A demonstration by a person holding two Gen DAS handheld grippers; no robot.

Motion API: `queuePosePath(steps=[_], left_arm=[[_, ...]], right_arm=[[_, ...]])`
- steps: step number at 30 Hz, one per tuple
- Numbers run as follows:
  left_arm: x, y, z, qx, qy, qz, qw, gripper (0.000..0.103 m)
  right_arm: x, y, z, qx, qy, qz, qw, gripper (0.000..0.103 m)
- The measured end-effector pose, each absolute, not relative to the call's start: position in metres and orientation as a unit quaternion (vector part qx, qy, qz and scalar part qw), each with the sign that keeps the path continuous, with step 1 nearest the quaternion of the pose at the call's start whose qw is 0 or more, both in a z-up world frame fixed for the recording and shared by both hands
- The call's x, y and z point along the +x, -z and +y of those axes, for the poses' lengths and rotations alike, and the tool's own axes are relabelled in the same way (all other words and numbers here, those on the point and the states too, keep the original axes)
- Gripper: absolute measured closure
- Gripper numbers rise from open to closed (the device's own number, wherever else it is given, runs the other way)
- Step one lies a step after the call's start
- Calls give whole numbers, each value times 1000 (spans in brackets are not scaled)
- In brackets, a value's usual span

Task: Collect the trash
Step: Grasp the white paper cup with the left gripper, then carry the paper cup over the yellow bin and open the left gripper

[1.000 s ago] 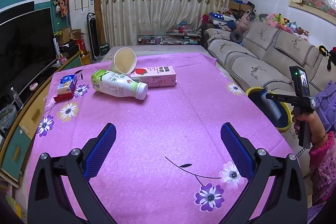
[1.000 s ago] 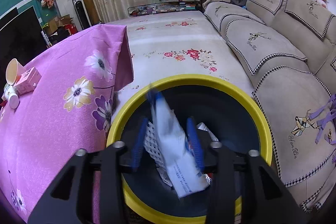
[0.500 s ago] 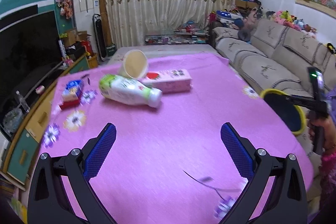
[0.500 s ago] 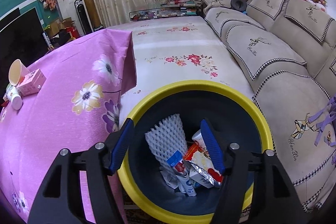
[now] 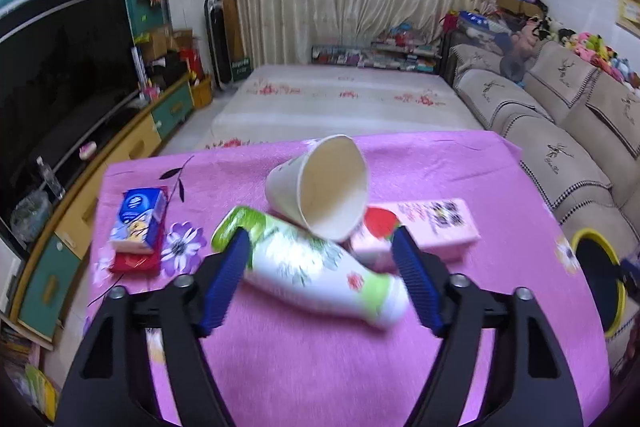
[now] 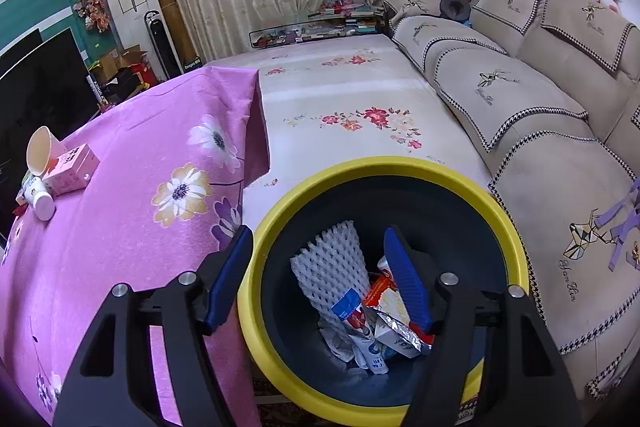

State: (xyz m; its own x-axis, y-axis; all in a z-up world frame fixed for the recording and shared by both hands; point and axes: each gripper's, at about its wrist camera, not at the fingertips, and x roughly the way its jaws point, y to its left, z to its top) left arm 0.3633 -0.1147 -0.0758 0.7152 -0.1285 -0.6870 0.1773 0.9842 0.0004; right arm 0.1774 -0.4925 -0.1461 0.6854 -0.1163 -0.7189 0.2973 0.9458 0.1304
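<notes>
Pink cloth: flowered tablecloth (image 5: 320, 367) fills the lower half of the left wrist view, with the trash lying at centre frame.
Left view, change: the left gripper (image 5: 322, 277) has come forward across the table, and its jaws have just been closing from full width; the bottle now lies between them.
Left view, tool: blue pads stand apart on either side of the bottle (image 5: 316, 265); no firm press is visible, so I judge it framed, not yet gripped.
Left view, trash: white and green bottle on its side at centre; paper cup (image 5: 320, 193) tipped just above it; pink carton (image 5: 424, 227) to the right, just behind the bottle.
Left view, writing: the carton has a red fruit picture and dark print, too blurred to read; a blue packet (image 5: 138, 215) at left centre is also unreadable.
Left view, bin: yellow rim at the right edge.
Right view, change: the right gripper (image 6: 320, 281) has let go its piece; nothing is between its jaws, which stand apart.
Right view, bin: yellow-rimmed bin (image 6: 508, 227) at lower centre holds white foam netting (image 6: 330, 271) and wrappers (image 6: 384, 323); print unreadable.
Right view, meaning: one item looks delivered; bottle, cup and carton are left, at the left edge.
</notes>
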Motion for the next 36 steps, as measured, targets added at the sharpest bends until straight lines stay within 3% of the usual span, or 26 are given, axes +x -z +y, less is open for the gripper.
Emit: queuePosePath(steps=[7, 9, 14, 18, 28, 36], left_arm=[[424, 96, -113, 41, 54, 396, 916, 58], [435, 99, -112, 44, 49, 399, 914, 69], [449, 103, -111, 51, 52, 392, 917, 89], [448, 100, -116, 67, 58, 375, 923, 99], [393, 56, -127, 72, 79, 321, 941, 99], [303, 15, -193, 96, 176, 290, 936, 99]], right_arm=[[178, 150, -498, 125, 122, 385, 906, 38], [179, 152, -499, 126, 124, 386, 906, 38], [183, 156, -496, 125, 121, 391, 904, 38], [184, 156, -493, 125, 117, 391, 904, 38], [164, 143, -486, 125, 116, 368, 914, 38], [109, 119, -490, 115, 145, 325, 927, 34]])
